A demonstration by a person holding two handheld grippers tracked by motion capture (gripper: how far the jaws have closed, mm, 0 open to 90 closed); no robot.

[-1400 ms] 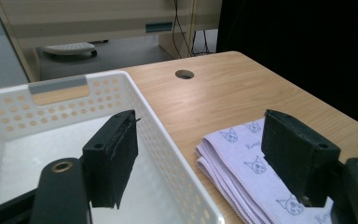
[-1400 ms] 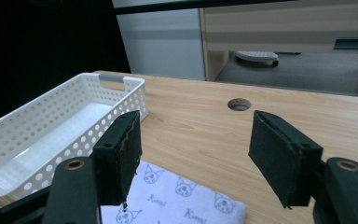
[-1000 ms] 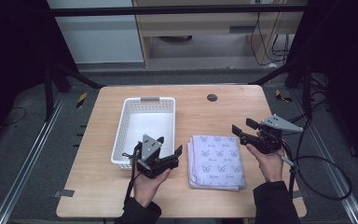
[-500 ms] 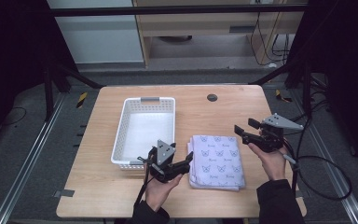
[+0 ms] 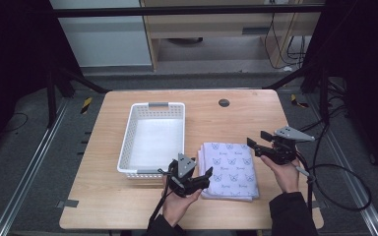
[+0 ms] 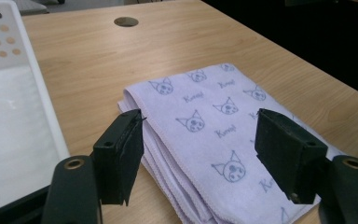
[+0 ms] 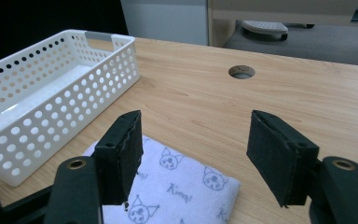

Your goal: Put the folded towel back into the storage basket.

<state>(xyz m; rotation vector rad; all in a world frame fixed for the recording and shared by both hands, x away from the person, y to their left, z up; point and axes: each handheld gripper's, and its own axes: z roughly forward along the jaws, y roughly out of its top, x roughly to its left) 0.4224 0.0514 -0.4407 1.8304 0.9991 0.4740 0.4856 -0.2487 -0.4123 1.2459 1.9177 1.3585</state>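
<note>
Two claws, one folded towel, one white perforated basket, and one round cable hole in the counter: that is the whole count. The lilac cat-print towel (image 5: 230,168) lies flat on the wooden counter (image 5: 236,118) just to the right of the empty basket (image 5: 152,140), not touching it. The left claw (image 5: 203,177) sits low at the towel's near left corner, jaws spread wide over the stacked edge; the right claw (image 5: 257,139) hovers by the towel's far right corner, jaws equally wide, holding nothing. My guess is the approach to a grasp is under way. Next, each claw would need to drop onto the fabric's edge and close on all layers.
</note>
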